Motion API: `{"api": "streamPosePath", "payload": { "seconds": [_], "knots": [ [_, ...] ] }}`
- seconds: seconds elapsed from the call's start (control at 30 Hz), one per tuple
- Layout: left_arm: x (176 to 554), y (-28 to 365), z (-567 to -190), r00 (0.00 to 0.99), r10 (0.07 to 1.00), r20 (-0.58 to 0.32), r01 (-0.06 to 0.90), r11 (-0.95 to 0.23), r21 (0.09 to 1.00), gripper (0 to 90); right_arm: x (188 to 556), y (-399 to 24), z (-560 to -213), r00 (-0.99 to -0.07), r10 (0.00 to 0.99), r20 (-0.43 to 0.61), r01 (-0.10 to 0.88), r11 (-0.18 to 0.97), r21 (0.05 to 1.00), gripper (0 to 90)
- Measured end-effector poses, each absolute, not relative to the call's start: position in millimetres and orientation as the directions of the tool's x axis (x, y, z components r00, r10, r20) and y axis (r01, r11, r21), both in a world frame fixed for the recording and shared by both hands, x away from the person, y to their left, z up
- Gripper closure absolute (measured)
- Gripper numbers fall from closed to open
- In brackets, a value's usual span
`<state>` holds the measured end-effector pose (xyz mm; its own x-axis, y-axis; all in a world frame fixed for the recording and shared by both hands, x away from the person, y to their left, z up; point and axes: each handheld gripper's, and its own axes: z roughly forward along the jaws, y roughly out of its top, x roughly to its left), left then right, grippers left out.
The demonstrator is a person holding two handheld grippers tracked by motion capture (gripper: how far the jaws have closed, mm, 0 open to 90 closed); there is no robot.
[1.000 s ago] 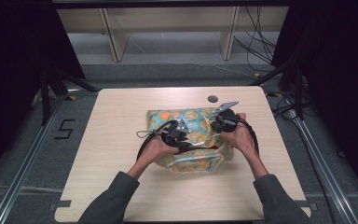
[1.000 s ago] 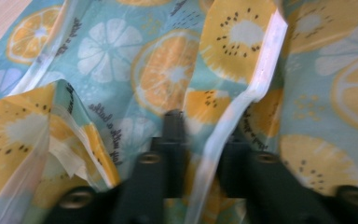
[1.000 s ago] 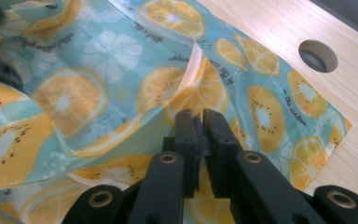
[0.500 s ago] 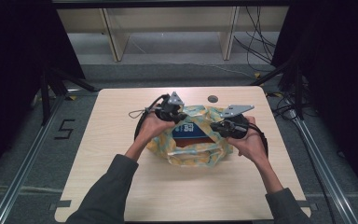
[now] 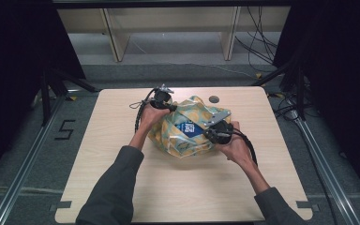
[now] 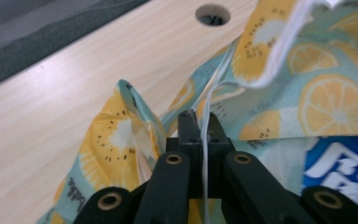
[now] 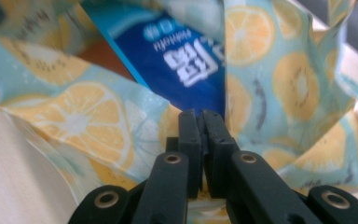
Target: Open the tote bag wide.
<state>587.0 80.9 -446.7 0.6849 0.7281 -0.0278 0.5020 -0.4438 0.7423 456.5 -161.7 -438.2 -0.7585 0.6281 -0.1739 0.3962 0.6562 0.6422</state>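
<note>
**Student:** With both tools clamped on the rim, how far along is the opening of the bag?

**Instructor:** Judged from the high view, about midway. The fruit-print bag [image 5: 187, 129] sits at the centre of the frame on the wooden table [image 5: 112, 140]. The left gripper [image 5: 171, 107] pinches the rim at the upper left of the bag; the right gripper [image 5: 211, 133] pinches it at the lower right. The mouth gapes enough to show a blue packet [image 5: 192, 130] inside. What is left, presumably, is widening the mouth or dealing with the packet.

**Student:** And the materials?

**Instructor:** In the left gripper view the jaws are pressed together on a thin, pale edge of the bag [image 6: 261, 60]: a glossy, crinkled film printed with lemon and kiwi slices. In the right gripper view the jaws likewise close on the film, below the smooth blue packet [image 7: 186, 56] with white lettering. A round hole [image 6: 212, 14] pierces the matte, pale-grained tabletop.
</note>
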Motion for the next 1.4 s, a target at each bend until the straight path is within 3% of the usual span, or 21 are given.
{"api": "streamPosePath", "payload": {
  "seconds": [0.17,0.4,0.47,0.73,1.0,1.17,1.3,1.4],
  "knots": [
    [595,90,-461,0.668,0.741,-0.062,0.530,-0.415,0.740,89.1,449,-166,-451,-0.778,0.610,-0.146,0.421,0.680,0.600,90.0],
    [596,94,-460,0.659,0.749,-0.061,0.531,-0.407,0.743,89.1,407,-183,-483,-0.875,0.481,-0.057,0.396,0.778,0.487,90.0],
    [597,94,-461,0.655,0.752,-0.068,0.537,-0.401,0.742,89.0,394,-188,-487,-0.861,0.508,-0.032,0.431,0.762,0.483,90.0],
    [590,92,-450,0.675,0.735,-0.066,0.511,-0.401,0.760,89.0,406,-189,-414,-0.830,0.549,-0.103,0.349,0.654,0.672,90.0],
    [586,89,-445,0.695,0.715,-0.072,0.498,-0.407,0.766,88.9,460,-162,-411,-0.785,0.613,-0.095,0.380,0.596,0.707,90.0],
    [586,90,-443,0.698,0.712,-0.075,0.498,-0.407,0.766,89.0,478,-135,-434,-0.835,0.551,0.001,0.413,0.625,0.663,90.0],
    [587,94,-445,0.685,0.724,-0.084,0.514,-0.398,0.760,89.1,440,-111,-452,-0.912,0.408,0.028,0.346,0.734,0.584,90.0],
    [588,93,-447,0.677,0.731,-0.093,0.525,-0.390,0.756,89.1,419,-105,-462,-0.927,0.372,0.042,0.334,0.772,0.541,90.0]
  ]
}}
